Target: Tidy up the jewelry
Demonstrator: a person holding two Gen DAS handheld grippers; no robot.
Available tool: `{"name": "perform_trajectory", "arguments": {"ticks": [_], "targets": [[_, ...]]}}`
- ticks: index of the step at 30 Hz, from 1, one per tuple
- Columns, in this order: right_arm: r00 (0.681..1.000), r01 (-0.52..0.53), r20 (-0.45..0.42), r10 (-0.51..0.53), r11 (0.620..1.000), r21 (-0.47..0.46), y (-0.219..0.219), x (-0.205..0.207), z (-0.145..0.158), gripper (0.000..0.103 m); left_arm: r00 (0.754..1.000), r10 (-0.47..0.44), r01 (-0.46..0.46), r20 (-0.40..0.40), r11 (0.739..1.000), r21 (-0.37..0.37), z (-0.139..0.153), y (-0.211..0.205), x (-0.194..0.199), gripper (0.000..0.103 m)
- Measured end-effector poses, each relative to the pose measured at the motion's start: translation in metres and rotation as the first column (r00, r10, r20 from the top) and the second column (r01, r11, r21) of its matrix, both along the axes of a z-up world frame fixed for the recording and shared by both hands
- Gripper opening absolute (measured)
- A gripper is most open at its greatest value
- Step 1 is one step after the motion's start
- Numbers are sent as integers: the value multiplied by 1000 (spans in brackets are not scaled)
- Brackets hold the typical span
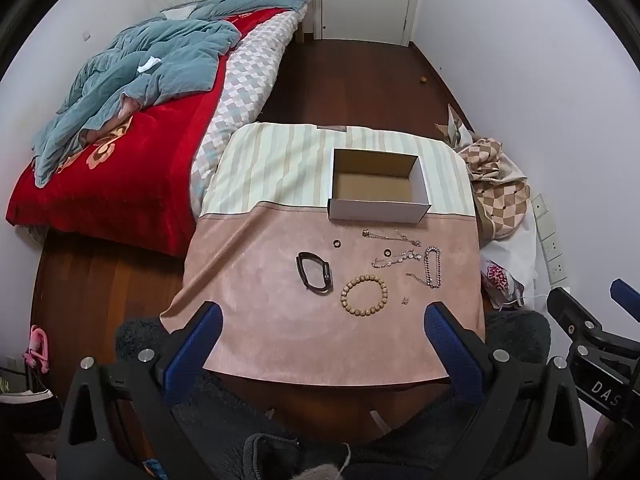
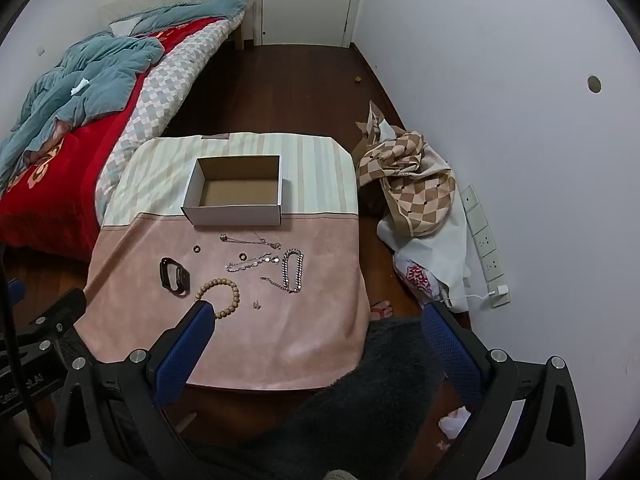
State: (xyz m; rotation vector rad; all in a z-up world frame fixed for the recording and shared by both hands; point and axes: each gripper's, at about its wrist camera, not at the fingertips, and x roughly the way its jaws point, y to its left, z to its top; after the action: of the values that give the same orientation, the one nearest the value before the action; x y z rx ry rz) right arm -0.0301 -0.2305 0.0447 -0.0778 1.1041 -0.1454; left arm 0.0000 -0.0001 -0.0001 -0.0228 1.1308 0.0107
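An empty open cardboard box [image 1: 378, 185] [image 2: 236, 194] stands on a cloth-covered table [image 1: 280, 320] [image 2: 280, 332]. In front of it lie a black wristband [image 1: 314, 273] [image 2: 173, 275], a wooden bead bracelet [image 1: 364, 295] [image 2: 228, 294], a thick silver chain bracelet [image 1: 433, 266] [image 2: 292, 270], thin chains [image 1: 394, 237] [image 2: 252, 262], two small dark rings [image 1: 337, 243] [image 2: 196, 248] and a tiny earring [image 1: 405, 300] [image 2: 257, 305]. My left gripper [image 1: 324, 320] is open, above the table's near edge. My right gripper [image 2: 316, 320] is open, over the near right corner.
A bed with a red blanket and blue quilt [image 1: 132, 92] stands left of the table. A checked cloth pile and plastic bag [image 2: 416, 196] lie on the floor at the right, by wall sockets [image 2: 484, 236]. A dark fleece [image 2: 360, 400] lies below the grippers.
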Motion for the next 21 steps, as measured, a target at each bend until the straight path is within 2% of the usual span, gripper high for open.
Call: {"name": "perform_trajectory", "arguments": {"ticks": [21], "targets": [[1000,-5,-5,5,1000,10,1,2,-3,103,1000,0,0,5,1000,-2,-1,-1,0,103]]}}
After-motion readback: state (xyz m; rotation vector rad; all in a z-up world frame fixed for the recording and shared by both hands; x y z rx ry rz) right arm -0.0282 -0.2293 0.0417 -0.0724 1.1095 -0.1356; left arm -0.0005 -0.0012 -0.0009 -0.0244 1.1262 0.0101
